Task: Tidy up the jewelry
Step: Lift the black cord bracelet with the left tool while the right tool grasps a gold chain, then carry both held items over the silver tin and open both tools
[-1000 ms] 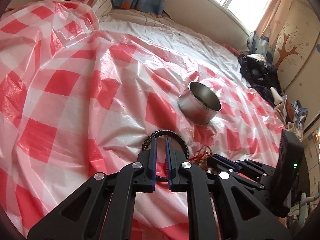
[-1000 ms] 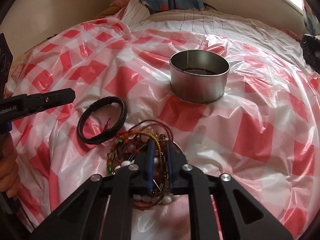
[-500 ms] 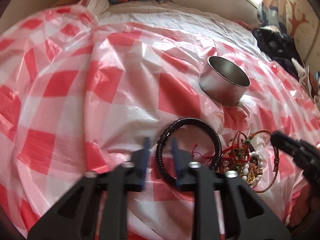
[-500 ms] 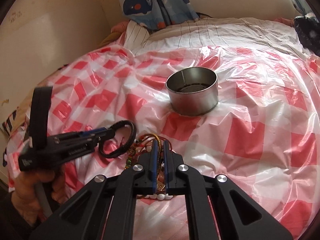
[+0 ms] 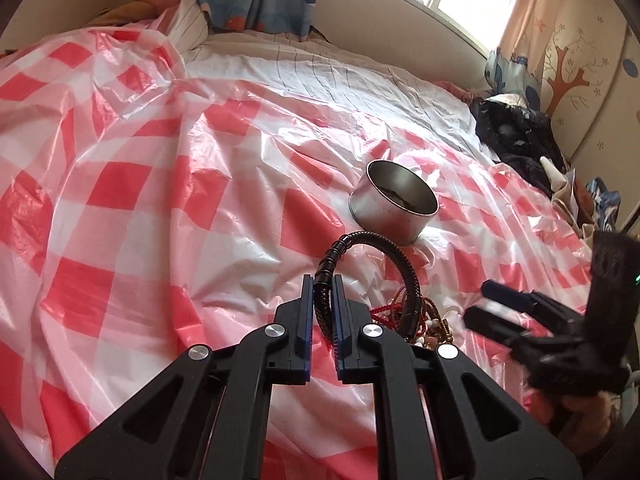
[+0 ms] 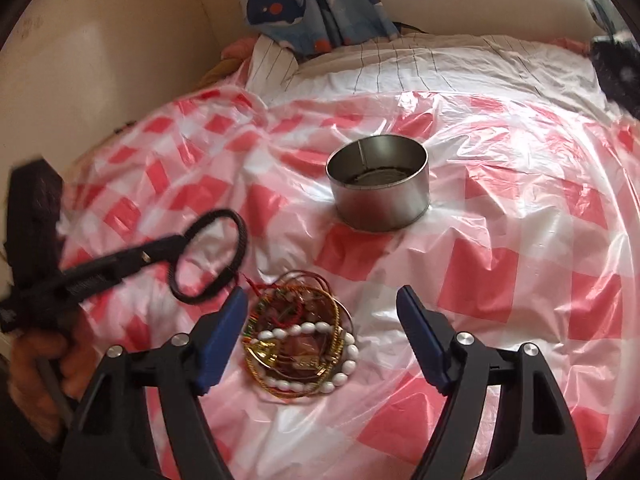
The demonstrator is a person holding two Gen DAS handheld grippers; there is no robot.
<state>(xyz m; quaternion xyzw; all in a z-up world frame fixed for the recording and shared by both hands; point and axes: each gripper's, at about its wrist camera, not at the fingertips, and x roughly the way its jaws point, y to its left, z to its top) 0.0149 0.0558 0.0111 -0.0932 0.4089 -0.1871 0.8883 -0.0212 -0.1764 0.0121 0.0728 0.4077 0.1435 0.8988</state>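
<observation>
My left gripper [image 5: 321, 285] is shut on a black braided bracelet [image 5: 394, 252] and holds it lifted above the sheet; it shows in the right wrist view too [image 6: 224, 256]. A round metal tin [image 5: 394, 208] stands beyond it, also in the right wrist view [image 6: 378, 184]. A heap of bracelets, white beads and gold chains [image 6: 304, 344] lies on the red-checked plastic sheet [image 6: 500, 280]. My right gripper [image 6: 322, 304] is wide open just above and around the heap, empty.
The plastic sheet covers a bed with a white striped sheet [image 5: 320, 72] behind. A blue whale-print cloth [image 6: 316, 4] hangs at the head. Dark clothes [image 5: 516, 136] lie at the right edge. Wall at the left.
My left gripper closed on the black bracelet and lifted it off the sheet. My right gripper opened wide over the heap and drew back a little.
</observation>
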